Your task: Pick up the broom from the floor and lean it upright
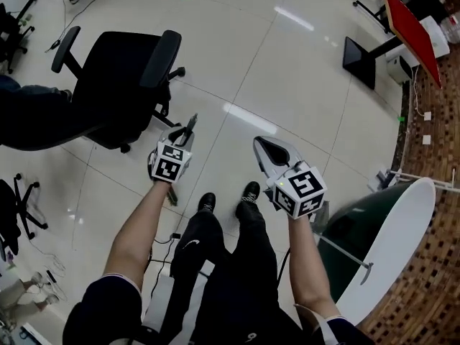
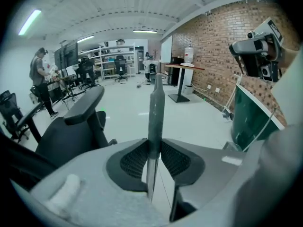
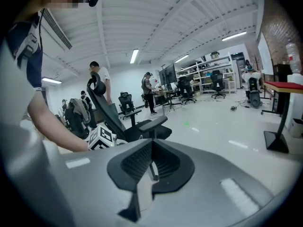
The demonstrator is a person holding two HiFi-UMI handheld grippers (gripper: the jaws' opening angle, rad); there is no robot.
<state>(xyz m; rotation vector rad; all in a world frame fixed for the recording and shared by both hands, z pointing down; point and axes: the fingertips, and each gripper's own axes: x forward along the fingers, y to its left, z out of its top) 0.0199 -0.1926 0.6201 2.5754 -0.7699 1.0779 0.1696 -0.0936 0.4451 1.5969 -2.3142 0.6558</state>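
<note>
My left gripper [image 1: 184,138] is shut on the broom's thin grey handle [image 2: 155,109], which stands nearly upright between the pads [image 2: 135,159] and rises above them. In the head view the handle's top [image 1: 190,126] pokes out past the jaws, and a short piece shows below the hand near my feet. The broom's head is hidden. My right gripper [image 1: 266,148] is held up beside the left one, jaws together with nothing between them; in its own view the right gripper [image 3: 151,148] points over the room.
A black office chair [image 1: 122,85] stands just ahead on the left, close to the handle. A large dark green and white object [image 1: 392,236] sits at my right. Further off are a red-topped table [image 1: 410,24], other chairs, and people at the desks [image 3: 99,79].
</note>
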